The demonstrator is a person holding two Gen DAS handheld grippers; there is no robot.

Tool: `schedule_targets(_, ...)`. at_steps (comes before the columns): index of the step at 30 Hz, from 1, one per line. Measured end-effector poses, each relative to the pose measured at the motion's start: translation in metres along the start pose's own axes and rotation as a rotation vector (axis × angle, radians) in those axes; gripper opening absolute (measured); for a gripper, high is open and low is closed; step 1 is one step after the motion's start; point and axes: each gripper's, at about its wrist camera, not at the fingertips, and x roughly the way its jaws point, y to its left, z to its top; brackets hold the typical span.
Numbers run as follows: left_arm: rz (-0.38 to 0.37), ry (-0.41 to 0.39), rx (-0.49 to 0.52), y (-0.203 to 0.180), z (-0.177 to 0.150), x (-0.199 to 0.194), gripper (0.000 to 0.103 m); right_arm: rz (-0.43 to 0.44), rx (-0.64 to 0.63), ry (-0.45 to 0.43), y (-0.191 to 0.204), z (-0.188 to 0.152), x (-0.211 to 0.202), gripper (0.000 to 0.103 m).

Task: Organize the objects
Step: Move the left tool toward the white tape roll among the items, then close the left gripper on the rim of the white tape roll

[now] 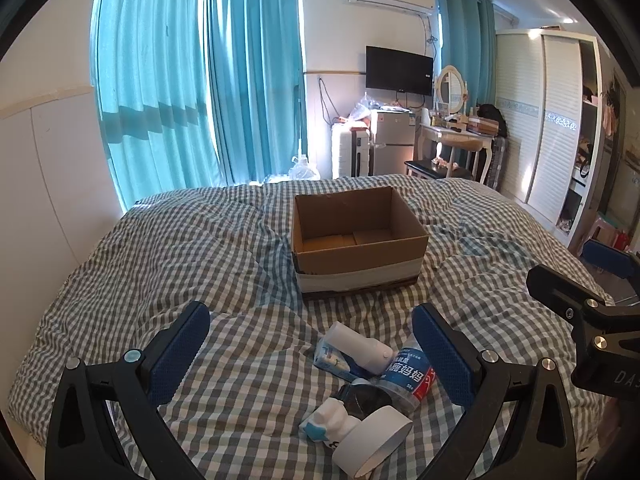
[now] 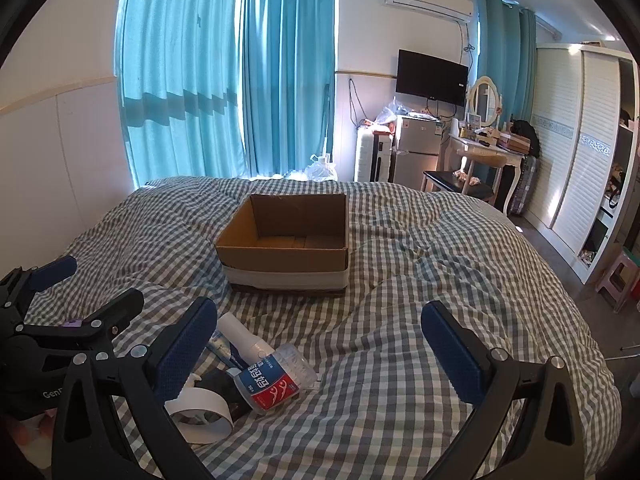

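Note:
An open, empty cardboard box [image 1: 356,240] stands in the middle of the checkered bed, also in the right wrist view [image 2: 286,246]. In front of it lies a small pile: a clear plastic jar with a blue and red label [image 1: 408,376] [image 2: 276,376], a white bottle [image 1: 360,346] [image 2: 244,336], a white round tape roll [image 1: 376,444] [image 2: 200,412], a white figurine [image 1: 328,426] and a dark object [image 1: 366,398]. My left gripper [image 1: 312,344] is open above the pile. My right gripper [image 2: 320,344] is open, just right of the pile.
The checkered duvet [image 1: 160,264] covers the whole bed. Blue curtains [image 1: 200,80] hang behind it. A fridge [image 1: 390,140], a suitcase, a dressing table [image 1: 456,136] and a white wardrobe [image 1: 552,120] stand at the far right. The right gripper shows at the left wrist view's right edge [image 1: 580,308].

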Motion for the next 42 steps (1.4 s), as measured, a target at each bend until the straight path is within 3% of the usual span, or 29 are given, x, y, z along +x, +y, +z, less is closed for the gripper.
schedule_targets(9, -0.011, -0.002, 0.006, -0.001, -0.003, -0.008, 0.103, -0.008, -0.013, -0.010, 0.001, 0.000, -0.009, 0.103)
schedule_targets(32, -0.165, 0.326, 0.089, -0.016, -0.103, 0.052, 0.101, -0.035, -0.014, 0.155, -0.010, -0.044, 0.044, 0.103)
schedule_targets(35, -0.170, 0.353, 0.087, -0.016, -0.109, 0.059, 0.076, -0.033, -0.015, 0.174, -0.009, -0.049, 0.052, 0.103)
schedule_targets(37, -0.172, 0.366, 0.080, -0.013, -0.111, 0.062, 0.049, -0.030, -0.012, 0.187, -0.009, -0.052, 0.058, 0.103)
schedule_targets(39, -0.165, 0.374, 0.094, -0.013, -0.112, 0.065, 0.034, -0.025, -0.011, 0.199, -0.009, -0.056, 0.062, 0.103)
schedule_targets(42, -0.151, 0.368, 0.107, -0.011, -0.112, 0.067, 0.021, -0.021, -0.015, 0.221, -0.008, -0.060, 0.068, 0.103)
